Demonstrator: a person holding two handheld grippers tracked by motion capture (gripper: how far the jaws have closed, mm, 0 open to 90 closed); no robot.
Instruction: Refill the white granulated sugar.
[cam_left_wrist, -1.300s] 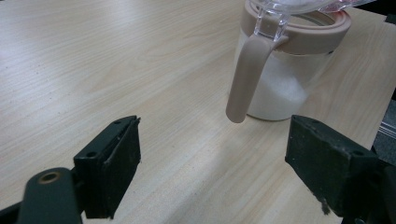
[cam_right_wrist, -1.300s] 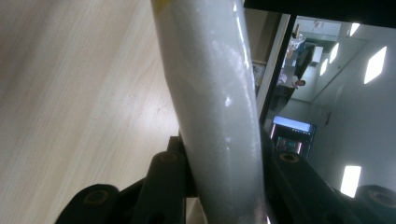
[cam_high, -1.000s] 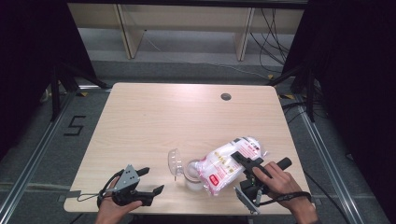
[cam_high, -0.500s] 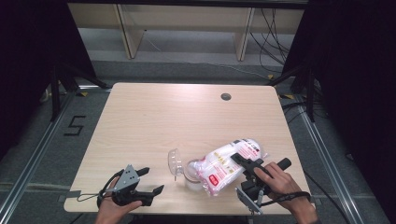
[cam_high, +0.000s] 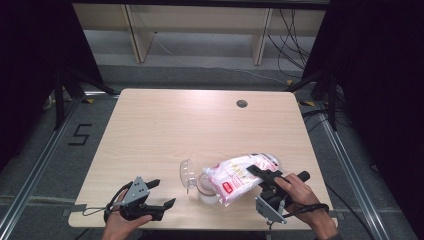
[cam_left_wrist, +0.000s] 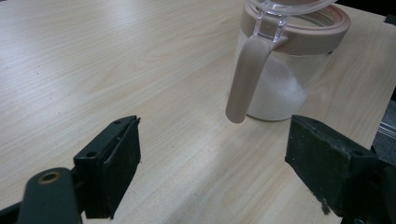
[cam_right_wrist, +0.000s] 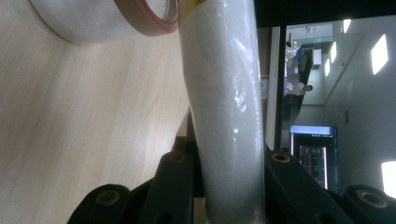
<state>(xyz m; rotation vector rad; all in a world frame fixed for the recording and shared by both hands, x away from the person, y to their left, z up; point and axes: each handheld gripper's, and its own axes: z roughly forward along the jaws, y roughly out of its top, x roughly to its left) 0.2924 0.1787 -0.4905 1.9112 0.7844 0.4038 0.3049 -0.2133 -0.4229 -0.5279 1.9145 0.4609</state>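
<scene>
open lid (cam_high: 187, 174) beside jar (cam_high: 206, 189), bag (cam_high: 240, 175) above.

The pale wood-grain tabletop (cam_high: 165, 135) has rounded corners and a small dark round hole (cam_high: 242, 103) near its far edge. Near its front edge stands a clear jar (cam_high: 205, 186) with a pinkish collar, some white powder inside.

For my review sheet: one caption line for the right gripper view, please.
Right tongs shut on a bag of white granules, tipped toward the open jar on the wooden table.
</scene>
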